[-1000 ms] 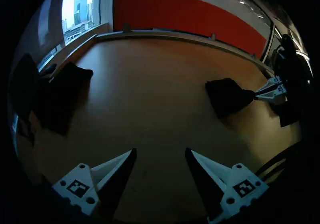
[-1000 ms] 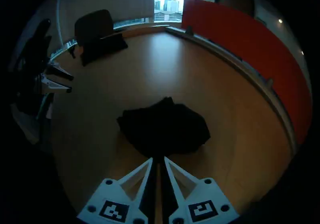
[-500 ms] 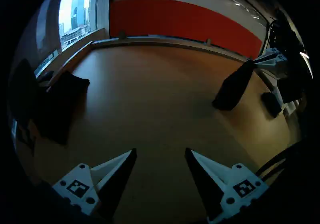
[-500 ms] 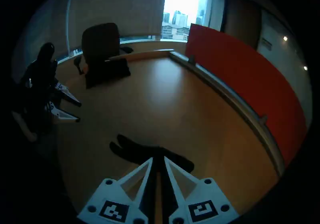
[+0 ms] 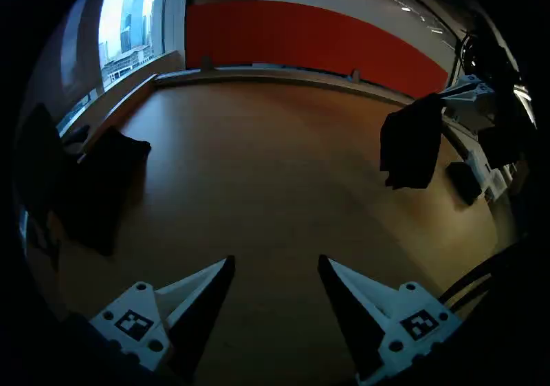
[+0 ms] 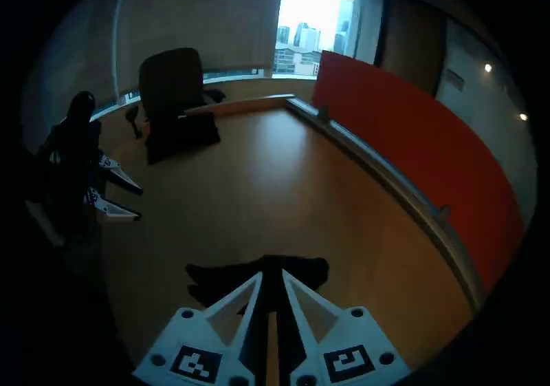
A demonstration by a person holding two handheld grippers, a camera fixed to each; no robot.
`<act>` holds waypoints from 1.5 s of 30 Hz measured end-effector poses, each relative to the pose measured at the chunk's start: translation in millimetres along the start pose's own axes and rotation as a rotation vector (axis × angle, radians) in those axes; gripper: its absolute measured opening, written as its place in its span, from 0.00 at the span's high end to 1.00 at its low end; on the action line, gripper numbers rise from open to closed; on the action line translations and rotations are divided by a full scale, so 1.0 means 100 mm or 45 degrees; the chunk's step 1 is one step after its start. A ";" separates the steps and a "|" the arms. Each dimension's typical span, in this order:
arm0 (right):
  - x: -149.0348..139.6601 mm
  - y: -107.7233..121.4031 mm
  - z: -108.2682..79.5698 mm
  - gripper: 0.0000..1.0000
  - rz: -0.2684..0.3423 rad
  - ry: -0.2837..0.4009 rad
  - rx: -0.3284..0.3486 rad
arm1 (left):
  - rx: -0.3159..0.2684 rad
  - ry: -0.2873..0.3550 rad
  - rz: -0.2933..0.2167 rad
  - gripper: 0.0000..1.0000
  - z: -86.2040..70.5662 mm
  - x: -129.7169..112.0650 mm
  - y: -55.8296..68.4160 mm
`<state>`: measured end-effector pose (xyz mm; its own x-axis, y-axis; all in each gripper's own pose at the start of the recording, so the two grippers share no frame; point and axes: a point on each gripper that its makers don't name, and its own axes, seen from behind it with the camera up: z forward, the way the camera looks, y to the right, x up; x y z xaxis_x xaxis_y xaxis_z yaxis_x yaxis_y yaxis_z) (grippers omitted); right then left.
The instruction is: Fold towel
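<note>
Towel (image 5: 411, 142) now hangs vertically, lifted, clamped in right gripper (image 6: 271, 276); 2 o'clock from open, empty left gripper (image 5: 275, 259).

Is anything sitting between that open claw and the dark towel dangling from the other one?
Nothing visible does. In the left gripper view, wooden table lies between the open left gripper and the towel, which hangs from the shut right gripper.

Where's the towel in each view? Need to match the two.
Left gripper view: towel hangs at the right, held by the right gripper.
Right gripper view: towel at bottom centre, pinched in that gripper's own jaws.
Shared landmark: the red panel along the table's far edge.
</note>
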<state>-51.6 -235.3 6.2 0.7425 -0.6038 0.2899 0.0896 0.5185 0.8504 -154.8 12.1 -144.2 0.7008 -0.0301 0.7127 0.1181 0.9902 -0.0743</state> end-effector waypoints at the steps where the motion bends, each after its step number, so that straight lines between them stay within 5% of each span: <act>1: 0.00 0.02 -0.01 0.95 0.006 0.001 -0.002 | -0.001 0.000 0.001 0.11 0.00 0.00 0.00; 16: -0.30 0.49 -0.33 0.95 0.099 -0.027 -0.073 | -0.005 -0.012 0.011 0.11 0.04 0.05 0.08; 45: -1.47 1.96 -1.38 0.95 0.274 -0.197 -0.361 | 0.008 -0.042 0.045 0.11 0.12 0.12 0.23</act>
<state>-51.5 38.8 69.1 0.6572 -0.5362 0.5296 0.1391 0.7769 0.6141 -152.5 36.6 -128.9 0.6808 0.0094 0.7324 0.0889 0.9915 -0.0954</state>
